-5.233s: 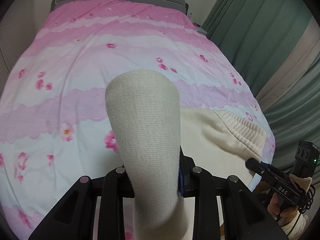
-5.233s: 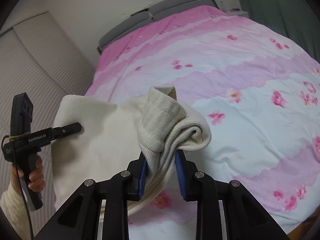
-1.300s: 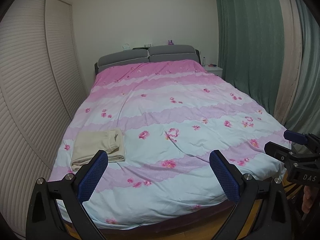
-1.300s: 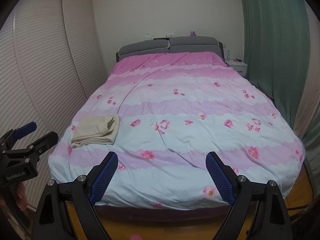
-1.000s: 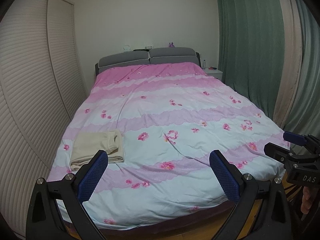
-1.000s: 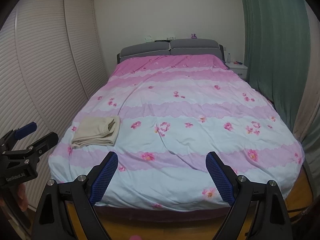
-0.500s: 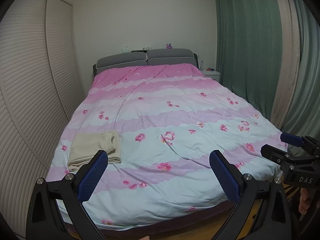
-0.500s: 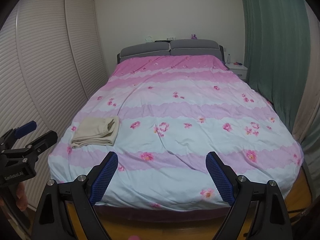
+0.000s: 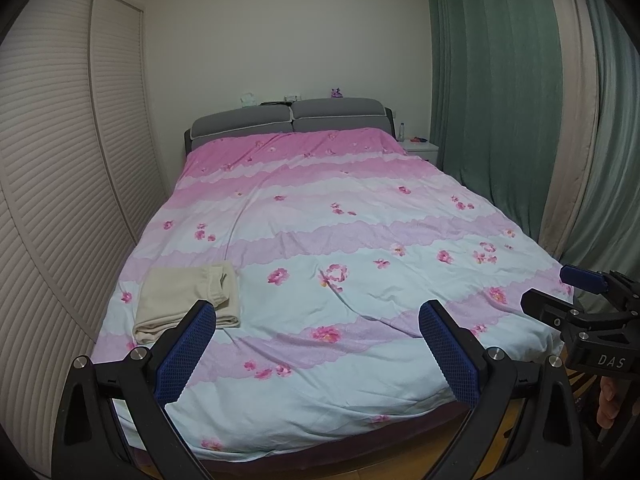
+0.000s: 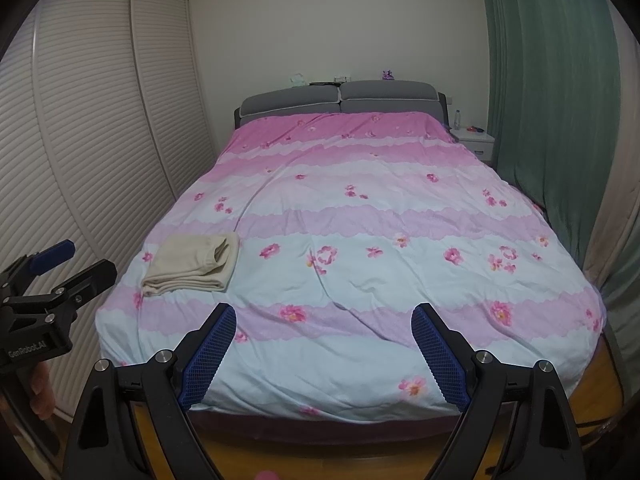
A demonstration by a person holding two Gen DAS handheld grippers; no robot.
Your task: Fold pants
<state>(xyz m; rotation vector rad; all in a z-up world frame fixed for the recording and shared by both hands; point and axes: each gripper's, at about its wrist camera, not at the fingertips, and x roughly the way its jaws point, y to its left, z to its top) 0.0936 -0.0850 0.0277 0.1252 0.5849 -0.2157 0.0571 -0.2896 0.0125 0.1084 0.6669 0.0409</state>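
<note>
We find one pair of cream pants (image 10: pixel 192 262), folded, near the bed's (image 10: pixel 360 216) near left corner, long axis running near to far, waistband end right. Two grippers, left gripper (image 9: pixel 316 344) and right gripper (image 10: pixel 324 350), both spread apart, empty, short of the bed.

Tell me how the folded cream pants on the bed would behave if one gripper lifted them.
The folded cream pants look like soft knit, so they would likely sag. Loose stacked layers would probably unfold if pinched at one edge. They are unlikely to roll or slide on the quilt.

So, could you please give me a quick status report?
Left gripper and right gripper open, empty, off the bed. Cream folded pants on pink floral duvet. Nothing obstructing.
</note>
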